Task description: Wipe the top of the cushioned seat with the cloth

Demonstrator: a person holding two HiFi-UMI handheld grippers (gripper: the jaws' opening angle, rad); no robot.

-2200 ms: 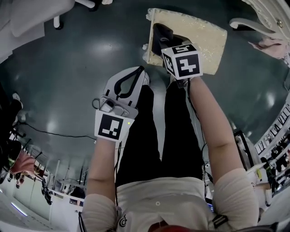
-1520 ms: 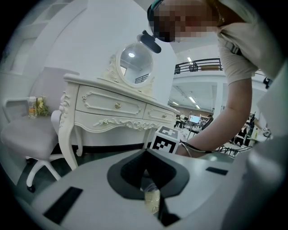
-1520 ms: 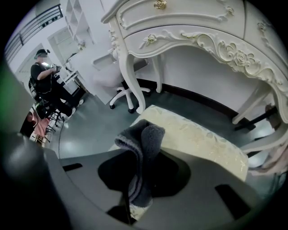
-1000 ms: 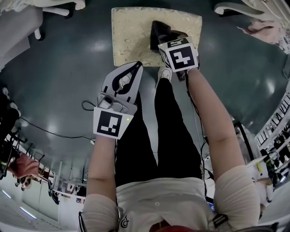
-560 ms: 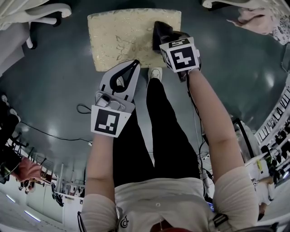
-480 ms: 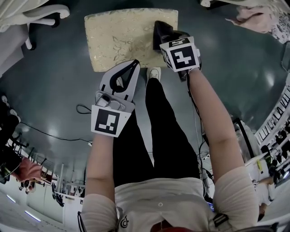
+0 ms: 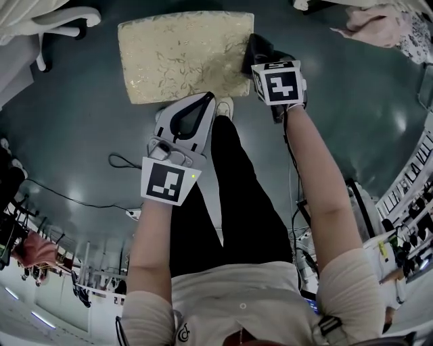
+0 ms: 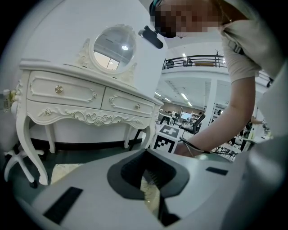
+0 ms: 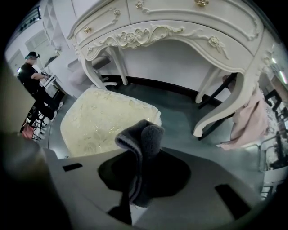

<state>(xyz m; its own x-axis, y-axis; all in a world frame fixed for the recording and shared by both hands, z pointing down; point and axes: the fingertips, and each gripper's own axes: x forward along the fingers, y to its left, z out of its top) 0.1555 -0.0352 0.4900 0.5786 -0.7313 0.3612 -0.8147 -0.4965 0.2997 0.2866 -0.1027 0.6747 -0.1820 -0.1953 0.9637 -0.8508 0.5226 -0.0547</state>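
Note:
The cushioned seat (image 7: 183, 54) is a cream pad with a leaf pattern, lying low on the dark floor at the top of the head view. My right gripper (image 7: 256, 48) is shut on a dark grey cloth (image 7: 258, 53) and hangs just off the seat's right edge. In the right gripper view the cloth (image 9: 140, 148) stands folded between the jaws of the right gripper (image 9: 138, 134), with the seat (image 9: 105, 121) below and to the left. My left gripper (image 7: 206, 100) is shut and holds nothing, its tip over the seat's near edge. A strip of the seat (image 8: 150, 197) shows through the left gripper (image 8: 146, 155).
A white ornate dressing table (image 9: 180, 27) stands just beyond the seat, its legs (image 9: 220, 112) to the right. Pink fabric (image 7: 379, 23) hangs at the far right. A white chair base (image 7: 61, 20) is at the left, and a cable (image 7: 125, 162) lies on the floor.
The right gripper with the cloth has gone from over the seat's right part to just off its right edge. The left gripper has stayed near the seat's front edge.

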